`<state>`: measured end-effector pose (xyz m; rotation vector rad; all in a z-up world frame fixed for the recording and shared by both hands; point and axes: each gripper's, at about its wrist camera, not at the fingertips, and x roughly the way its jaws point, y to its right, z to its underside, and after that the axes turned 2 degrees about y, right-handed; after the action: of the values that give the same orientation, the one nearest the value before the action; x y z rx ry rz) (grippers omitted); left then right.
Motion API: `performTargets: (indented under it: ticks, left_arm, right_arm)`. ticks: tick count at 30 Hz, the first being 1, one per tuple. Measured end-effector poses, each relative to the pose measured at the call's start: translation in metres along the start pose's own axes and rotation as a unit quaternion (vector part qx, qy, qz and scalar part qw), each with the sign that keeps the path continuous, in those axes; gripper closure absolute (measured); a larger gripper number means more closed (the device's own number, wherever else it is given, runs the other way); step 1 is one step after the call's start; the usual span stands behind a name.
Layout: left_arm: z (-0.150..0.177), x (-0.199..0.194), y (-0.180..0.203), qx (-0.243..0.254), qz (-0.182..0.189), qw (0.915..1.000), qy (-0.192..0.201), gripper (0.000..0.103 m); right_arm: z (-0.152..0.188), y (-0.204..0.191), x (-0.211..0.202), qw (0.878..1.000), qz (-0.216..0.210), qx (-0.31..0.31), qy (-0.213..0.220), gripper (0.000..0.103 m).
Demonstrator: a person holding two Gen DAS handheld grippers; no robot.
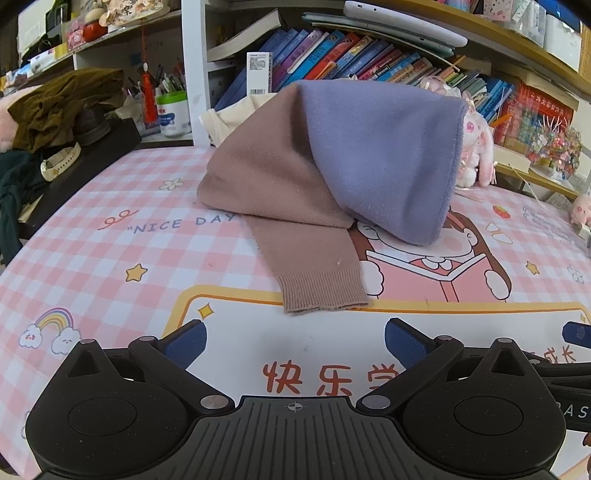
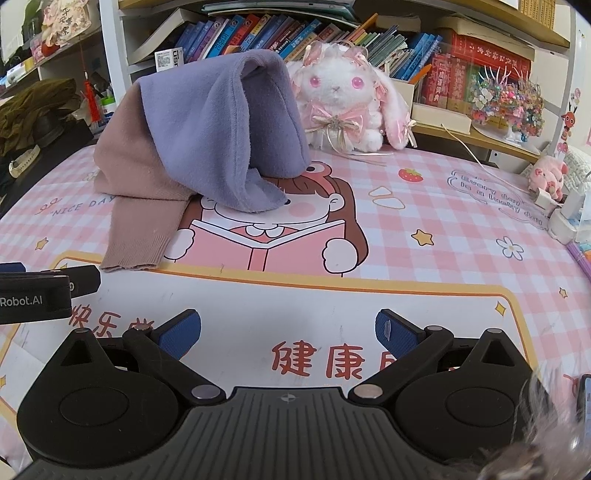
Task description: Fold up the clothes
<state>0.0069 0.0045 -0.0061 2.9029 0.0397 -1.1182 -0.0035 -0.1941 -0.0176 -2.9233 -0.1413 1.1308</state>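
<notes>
Both grippers hover low over the near edge of a pink checked desk mat (image 2: pixel 424 206), side by side. The left gripper (image 1: pixel 295 343) has its blue-padded fingers (image 1: pixel 188 341) spread wide with nothing between them, and the right gripper (image 2: pixel 288 332) is likewise wide apart and empty. Farther back on the mat, a purple cloth (image 2: pixel 225 122) drapes in a heap over a dusty-pink sweater (image 1: pixel 258 166), whose ribbed sleeve cuff (image 1: pixel 321 291) trails toward the grippers. A white plush rabbit (image 2: pixel 343 99) sits just beside the heap, before the bookshelf (image 2: pixel 258 29).
</notes>
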Motion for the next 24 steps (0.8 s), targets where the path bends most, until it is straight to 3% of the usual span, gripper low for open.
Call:
performTargets:
  ticks: [24]
  left_arm:
    - [0.0009,-0.0015,-0.0003,0.001,0.002,1.0,0.007,0.0]
  right_arm:
    - [0.0003,-0.0027,0.0001,1.0,-0.001,-0.001,0.0,0.001]
